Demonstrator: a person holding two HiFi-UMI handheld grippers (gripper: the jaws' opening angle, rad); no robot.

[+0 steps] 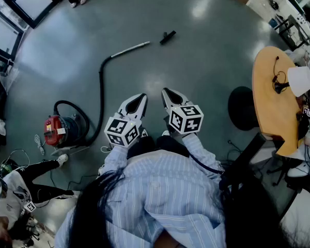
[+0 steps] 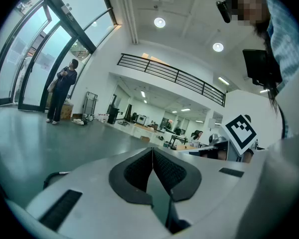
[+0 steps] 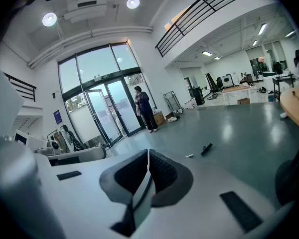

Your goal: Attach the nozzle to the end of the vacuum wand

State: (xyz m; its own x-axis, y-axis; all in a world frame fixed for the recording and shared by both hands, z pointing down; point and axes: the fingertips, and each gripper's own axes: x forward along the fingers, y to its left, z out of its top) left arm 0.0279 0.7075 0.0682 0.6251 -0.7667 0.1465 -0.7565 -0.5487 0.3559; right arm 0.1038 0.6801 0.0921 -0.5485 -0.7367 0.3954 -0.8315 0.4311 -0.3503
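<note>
A small black nozzle (image 1: 168,36) lies on the grey floor far ahead; the right gripper view shows the nozzle (image 3: 206,149) beyond the jaws. The silver vacuum wand (image 1: 130,49) lies left of it, joined by a black hose (image 1: 101,94) to a red vacuum cleaner (image 1: 59,129). My left gripper (image 1: 143,96) and right gripper (image 1: 166,92) are held side by side in front of my chest, well short of the wand and nozzle. Both are shut with nothing between the jaws.
A round wooden table (image 1: 271,94) with a headset and a white object stands at the right, with a black stool (image 1: 243,107) beside it. A person sits on the floor at lower left (image 1: 20,190). Another person (image 3: 143,108) stands by the glass doors.
</note>
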